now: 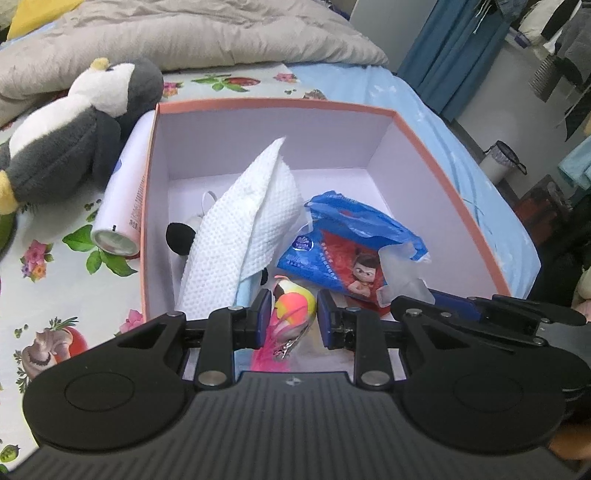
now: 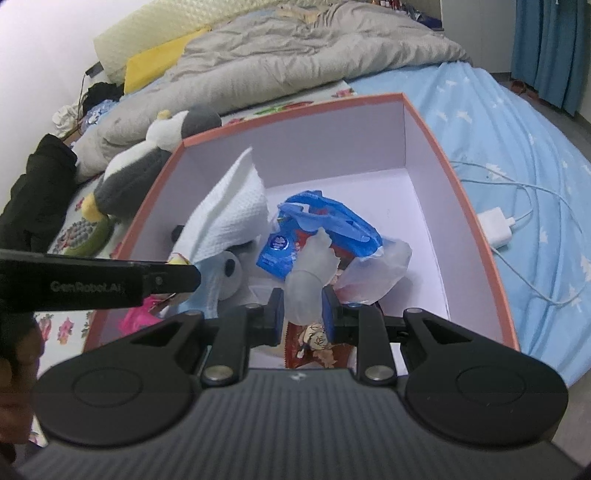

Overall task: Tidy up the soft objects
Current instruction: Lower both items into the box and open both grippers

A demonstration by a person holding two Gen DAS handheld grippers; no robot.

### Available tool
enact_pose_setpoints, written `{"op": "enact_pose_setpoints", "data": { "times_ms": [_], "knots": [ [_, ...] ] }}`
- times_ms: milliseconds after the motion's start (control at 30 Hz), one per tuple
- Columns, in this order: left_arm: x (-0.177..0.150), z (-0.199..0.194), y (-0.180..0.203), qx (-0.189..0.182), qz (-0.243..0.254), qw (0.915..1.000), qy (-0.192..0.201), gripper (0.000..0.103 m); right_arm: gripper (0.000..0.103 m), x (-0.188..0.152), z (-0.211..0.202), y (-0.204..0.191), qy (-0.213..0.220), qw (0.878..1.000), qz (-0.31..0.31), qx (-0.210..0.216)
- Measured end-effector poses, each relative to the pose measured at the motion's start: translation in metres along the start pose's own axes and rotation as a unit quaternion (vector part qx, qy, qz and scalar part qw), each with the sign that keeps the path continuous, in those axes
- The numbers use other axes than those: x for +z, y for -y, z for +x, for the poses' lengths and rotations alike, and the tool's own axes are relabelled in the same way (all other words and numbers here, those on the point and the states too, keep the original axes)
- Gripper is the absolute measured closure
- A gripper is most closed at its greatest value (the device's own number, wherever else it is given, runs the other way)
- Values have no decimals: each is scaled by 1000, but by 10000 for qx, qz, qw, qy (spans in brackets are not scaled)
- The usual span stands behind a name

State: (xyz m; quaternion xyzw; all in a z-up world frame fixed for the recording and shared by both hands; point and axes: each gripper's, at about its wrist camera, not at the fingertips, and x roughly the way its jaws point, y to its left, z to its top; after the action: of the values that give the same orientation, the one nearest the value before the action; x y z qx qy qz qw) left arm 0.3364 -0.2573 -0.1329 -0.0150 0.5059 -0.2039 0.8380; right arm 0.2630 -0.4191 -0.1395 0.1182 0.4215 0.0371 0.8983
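Note:
A pink-rimmed box (image 1: 436,155) (image 2: 454,173) stands on the bed. It holds a white paper towel (image 1: 240,229) (image 2: 229,206), a small panda plush (image 2: 231,271), and a blue tissue pack (image 1: 343,243) (image 2: 314,229) with a clear plastic flap (image 2: 306,280). My left gripper (image 1: 291,314) is over the box's near edge, its jaws a little apart around a pink and yellow flamingo toy (image 1: 293,306). My right gripper (image 2: 302,314) is shut on the clear plastic flap. A grey and white penguin plush (image 1: 70,129) (image 2: 147,162) lies left of the box.
A white spray can (image 1: 125,195) lies against the box's left wall. A grey duvet (image 1: 207,33) (image 2: 295,55) covers the far bed. A white charger and cable (image 2: 498,225) lie on the blue sheet at right. A snack packet (image 2: 317,347) lies under my right gripper.

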Motion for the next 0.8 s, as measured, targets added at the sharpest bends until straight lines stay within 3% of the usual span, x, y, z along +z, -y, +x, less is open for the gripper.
{"op": "enact_pose_setpoints", "data": {
  "times_ms": [100,133,200,233,500,800],
  "knots": [
    [-1,5,-3,-16,-9,10000,-34,71,74,0,10,2,-91,10000,8,-31],
    [-1,6,-3,-41,-7,10000,-23,71,66,-1,12,2,-124,9999,35,-29],
    [0,6,-4,-99,-42,9999,9,52,62,0,15,4,-126,9999,85,-40],
    [0,4,-4,-120,-17,9999,64,50,61,0,16,5,-114,9998,119,-82],
    [1,-14,-1,-107,77,9996,232,50,61,5,9,5,-39,9998,159,-134],
    [-7,-78,11,-150,195,9973,689,50,61,10,-38,-6,414,9989,209,-60]
  ]
}}
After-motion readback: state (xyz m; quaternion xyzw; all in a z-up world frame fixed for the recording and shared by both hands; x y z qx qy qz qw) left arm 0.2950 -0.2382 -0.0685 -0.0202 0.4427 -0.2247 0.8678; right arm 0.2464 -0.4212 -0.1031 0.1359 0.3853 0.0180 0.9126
